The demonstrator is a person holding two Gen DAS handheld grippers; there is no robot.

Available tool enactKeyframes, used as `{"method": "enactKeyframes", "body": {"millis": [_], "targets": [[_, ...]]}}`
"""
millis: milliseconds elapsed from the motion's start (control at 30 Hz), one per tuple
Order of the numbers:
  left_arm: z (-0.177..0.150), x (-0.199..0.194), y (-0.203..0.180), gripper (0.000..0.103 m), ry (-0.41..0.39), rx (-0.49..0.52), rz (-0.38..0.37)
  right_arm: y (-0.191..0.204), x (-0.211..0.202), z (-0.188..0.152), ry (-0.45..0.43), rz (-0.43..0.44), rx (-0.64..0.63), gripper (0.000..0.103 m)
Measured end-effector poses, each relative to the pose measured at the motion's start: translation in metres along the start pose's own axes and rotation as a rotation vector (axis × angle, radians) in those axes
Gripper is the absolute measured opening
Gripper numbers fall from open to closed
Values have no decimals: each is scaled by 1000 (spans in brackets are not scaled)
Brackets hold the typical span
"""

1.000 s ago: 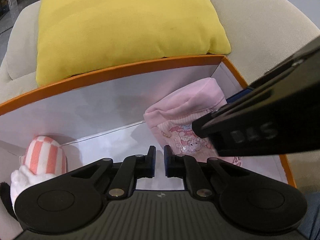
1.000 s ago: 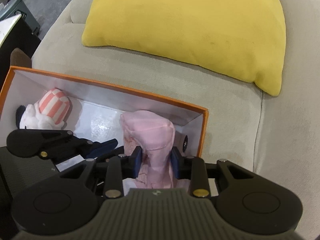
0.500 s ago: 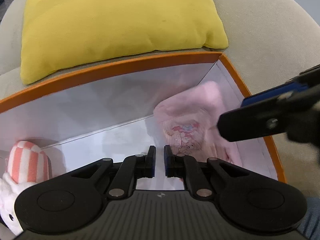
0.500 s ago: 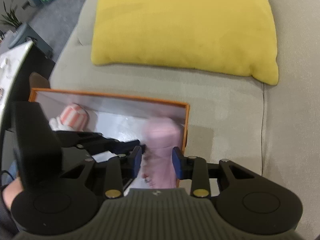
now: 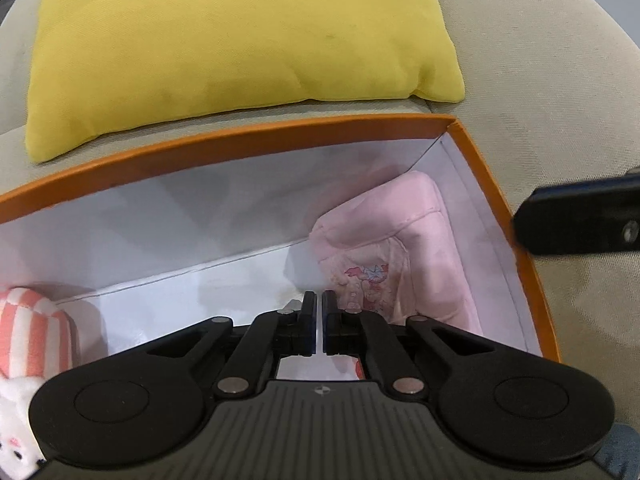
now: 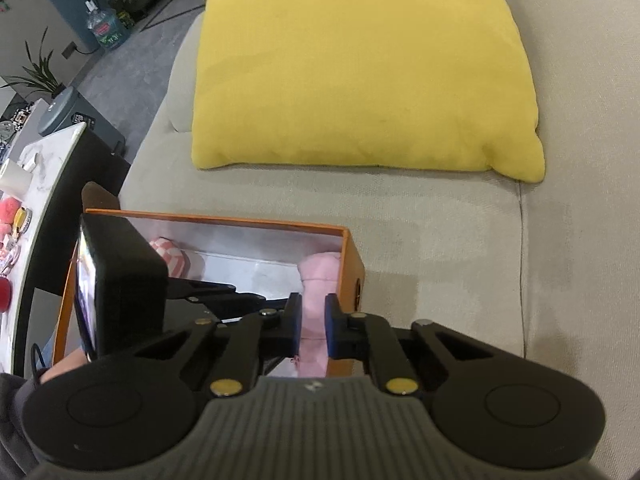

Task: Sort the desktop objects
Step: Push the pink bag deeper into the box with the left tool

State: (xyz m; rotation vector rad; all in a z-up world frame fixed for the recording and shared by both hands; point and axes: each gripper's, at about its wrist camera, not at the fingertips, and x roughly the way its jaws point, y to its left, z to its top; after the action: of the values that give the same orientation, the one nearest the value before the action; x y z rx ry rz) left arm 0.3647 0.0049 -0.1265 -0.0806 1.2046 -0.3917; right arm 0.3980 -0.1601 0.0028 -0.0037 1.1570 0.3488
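An orange box point(image 5: 240, 142) with a white inside sits on a beige sofa. A pink pouch with a cartoon print point(image 5: 384, 252) lies in its right end; it also shows in the right wrist view point(image 6: 320, 276). A pink-and-white striped plush point(image 5: 28, 332) lies at the left end. My left gripper point(image 5: 315, 320) is shut and empty, over the box's near side. My right gripper point(image 6: 312, 316) is open and empty, raised above the box's right edge point(image 6: 352, 264), with the pouch below between the fingers.
A yellow cushion point(image 6: 360, 72) rests on the sofa behind the box. A white marble side table point(image 6: 36, 184) with small items stands at the left. The sofa seat point(image 6: 460, 240) stretches to the right of the box.
My right gripper let go of the pink pouch, opened and rose back away from the box. The pouch now lies in the box's right end. The left gripper stayed shut.
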Motion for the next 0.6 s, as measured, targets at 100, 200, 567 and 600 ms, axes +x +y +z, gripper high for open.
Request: {"method": "enactKeyframes", "body": {"millis": [100, 200, 567, 600], "targets": [[1, -6, -2, 2, 5, 9, 46, 0, -8, -6, -38, 0, -27, 13], [-1, -15, -5, 2, -5, 23, 84, -3, -11, -13, -52, 14, -14, 14], [-36, -96, -44, 2, -188, 149, 221, 3, -48, -79, -237, 29, -109, 18], [-43, -107, -49, 3, -207, 156, 226, 6, -50, -87, -251, 35, -124, 18]]}}
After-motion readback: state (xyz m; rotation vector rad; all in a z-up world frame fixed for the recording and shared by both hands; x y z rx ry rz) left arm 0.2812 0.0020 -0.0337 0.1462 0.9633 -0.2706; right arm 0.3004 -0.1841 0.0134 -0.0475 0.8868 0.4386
